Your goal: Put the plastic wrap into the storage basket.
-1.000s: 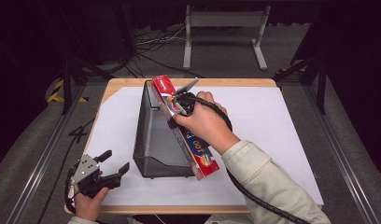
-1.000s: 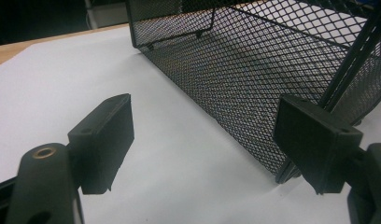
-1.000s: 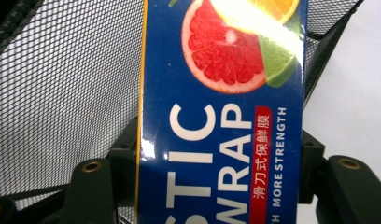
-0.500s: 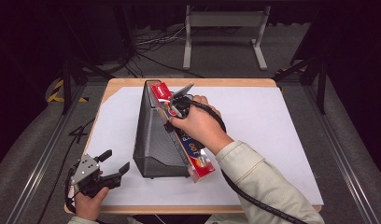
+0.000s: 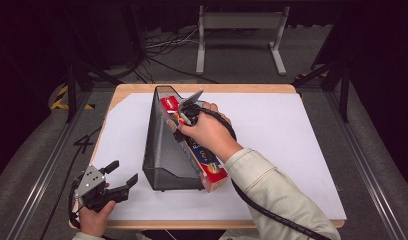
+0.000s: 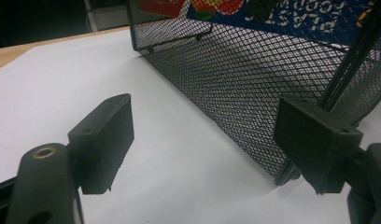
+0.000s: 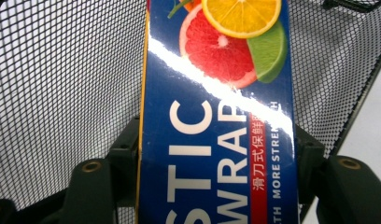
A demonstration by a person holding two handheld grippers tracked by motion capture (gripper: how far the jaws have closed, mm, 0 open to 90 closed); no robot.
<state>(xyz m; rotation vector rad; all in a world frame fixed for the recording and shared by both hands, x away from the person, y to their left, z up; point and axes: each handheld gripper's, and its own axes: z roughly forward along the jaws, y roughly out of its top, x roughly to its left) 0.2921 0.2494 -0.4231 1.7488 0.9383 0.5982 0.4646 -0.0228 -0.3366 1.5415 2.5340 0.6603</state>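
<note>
Now our right gripper (image 7: 212, 158) clamps the wrap box (image 7: 216, 140) inside the mesh rack (image 5: 164, 150); our left gripper (image 5: 119, 176), beside the rack, gapes empty.

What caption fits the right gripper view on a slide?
Right gripper clamped on a blue plastic wrap box printed with citrus slices, black mesh file holder behind it.

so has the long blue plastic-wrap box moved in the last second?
Yes. The long blue plastic-wrap box, clamped in the right gripper, has slid farther into the black mesh file holder, toward the table's far edge. The holder itself hasn't shifted.
</note>
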